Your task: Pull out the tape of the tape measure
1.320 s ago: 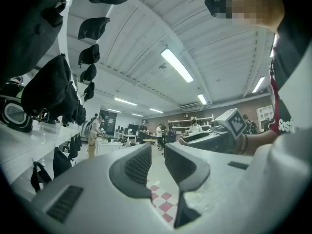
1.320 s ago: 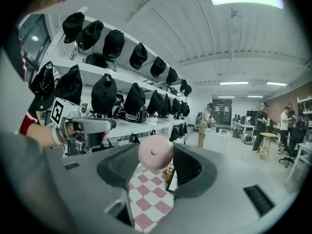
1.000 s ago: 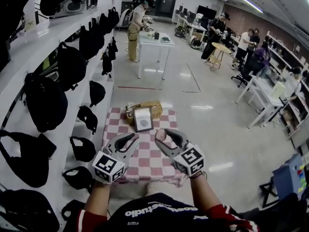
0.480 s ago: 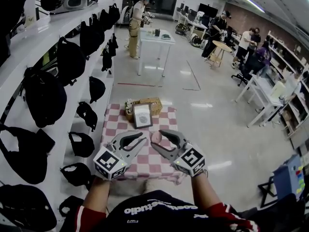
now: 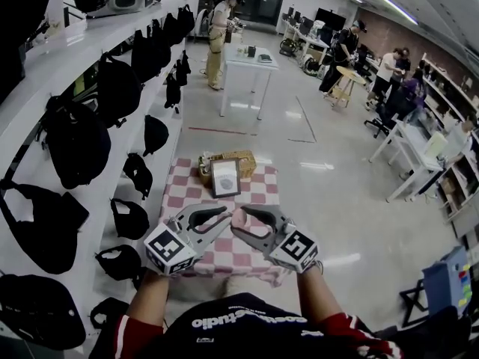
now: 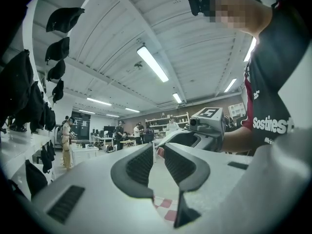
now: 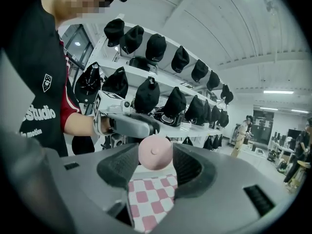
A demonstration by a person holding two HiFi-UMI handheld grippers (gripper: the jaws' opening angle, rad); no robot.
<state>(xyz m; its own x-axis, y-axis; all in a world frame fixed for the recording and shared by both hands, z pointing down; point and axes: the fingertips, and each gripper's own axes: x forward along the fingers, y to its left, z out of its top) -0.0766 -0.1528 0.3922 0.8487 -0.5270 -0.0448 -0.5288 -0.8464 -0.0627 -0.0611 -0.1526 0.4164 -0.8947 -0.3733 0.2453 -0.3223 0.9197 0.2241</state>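
Note:
A small round pink tape measure (image 5: 240, 217) is held above the checkered table, with my right gripper (image 5: 241, 223) shut on it. In the right gripper view the pink case (image 7: 155, 151) sits between the two fingers of the right gripper (image 7: 156, 155), its flat face with a centre button toward the camera. My left gripper (image 5: 222, 219) is just to its left with its tips almost touching the case. In the left gripper view the left gripper (image 6: 158, 151) shows a narrow empty gap, and a bit of the pink case (image 6: 160, 152) shows beyond it. No pulled-out tape is visible.
Below the grippers a small table has a pink-and-white checkered cloth (image 5: 218, 254). On it stand a framed picture (image 5: 224, 176) and a wicker basket (image 5: 241, 161). White shelves with black bags (image 5: 75, 140) run along the left. People work at tables farther off (image 5: 247, 58).
Both grippers have come closer together. The right one carried the pink tape measure left, toward the left gripper's tips. The head camera has shifted slightly.

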